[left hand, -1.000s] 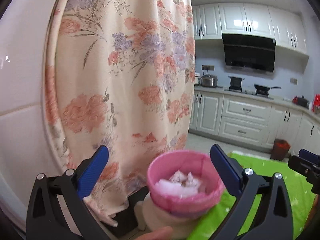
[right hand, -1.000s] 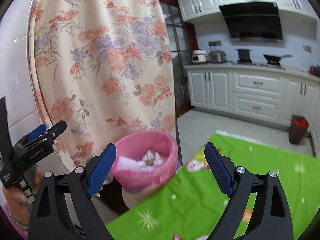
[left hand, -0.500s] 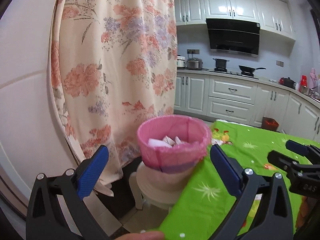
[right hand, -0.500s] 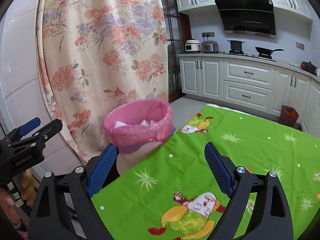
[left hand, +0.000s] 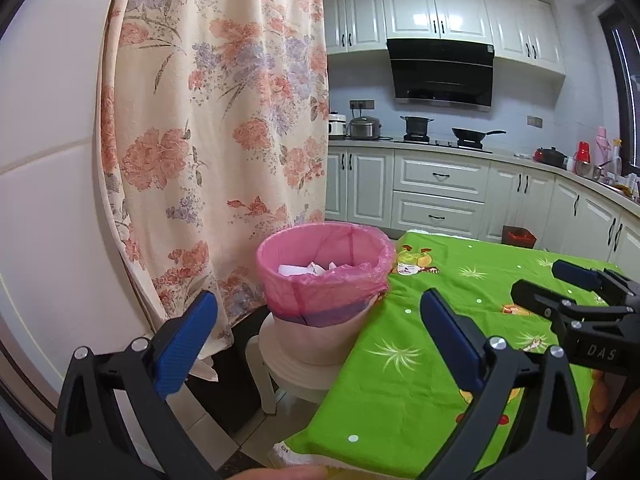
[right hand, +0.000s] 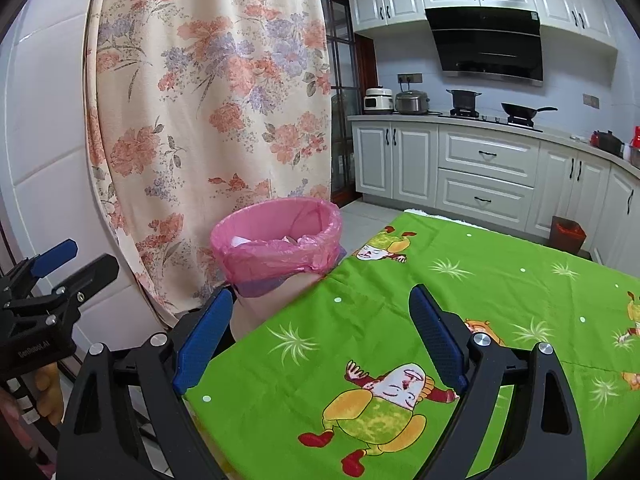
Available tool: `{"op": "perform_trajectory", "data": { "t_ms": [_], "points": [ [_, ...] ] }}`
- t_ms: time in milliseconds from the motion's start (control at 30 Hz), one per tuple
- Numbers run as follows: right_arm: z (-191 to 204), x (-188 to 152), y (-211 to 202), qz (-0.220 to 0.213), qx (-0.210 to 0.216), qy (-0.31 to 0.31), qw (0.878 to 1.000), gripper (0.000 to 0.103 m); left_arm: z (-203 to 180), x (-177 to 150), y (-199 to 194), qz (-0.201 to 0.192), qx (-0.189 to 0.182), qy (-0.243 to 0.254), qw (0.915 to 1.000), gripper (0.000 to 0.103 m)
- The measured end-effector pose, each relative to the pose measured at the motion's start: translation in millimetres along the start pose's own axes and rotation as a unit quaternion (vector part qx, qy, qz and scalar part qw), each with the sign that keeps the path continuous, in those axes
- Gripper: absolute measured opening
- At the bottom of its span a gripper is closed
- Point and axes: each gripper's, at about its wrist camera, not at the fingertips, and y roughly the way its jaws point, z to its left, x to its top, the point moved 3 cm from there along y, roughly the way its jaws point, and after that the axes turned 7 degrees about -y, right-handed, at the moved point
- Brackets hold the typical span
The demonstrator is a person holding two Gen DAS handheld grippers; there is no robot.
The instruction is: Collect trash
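A small bin lined with a pink bag stands on a white stool at the left corner of the table. White crumpled paper lies inside it. My left gripper is open and empty, held just in front of the bin. My right gripper is open and empty too, above the green cloth, with the bin beyond its left finger. The right gripper also shows at the right edge of the left wrist view, and the left gripper at the left edge of the right wrist view.
A green cartoon-print cloth covers the table. A floral curtain hangs behind the bin, next to a white wall. White kitchen cabinets and a small red floor bin stand at the back.
Both grippers have pulled back and away from the bin, which now looks lower and farther. More of the green table cloth has come into view. Both stay open and empty.
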Motion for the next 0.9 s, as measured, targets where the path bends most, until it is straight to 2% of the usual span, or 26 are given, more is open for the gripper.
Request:
{"op": "perform_trajectory", "data": {
  "t_ms": [300,900],
  "points": [
    [2.5,6.0,-8.5,-0.010,0.000,-0.005,1.000,0.084,0.1,-0.6,-2.6,-0.004,0.002,0.005,1.0000,0.098],
    [9.8,3.1,-3.9,-0.002,0.006,-0.013,1.000,0.084,2.7,-3.1,-0.7,0.004,-0.002,0.004,1.0000,0.098]
  ]
}}
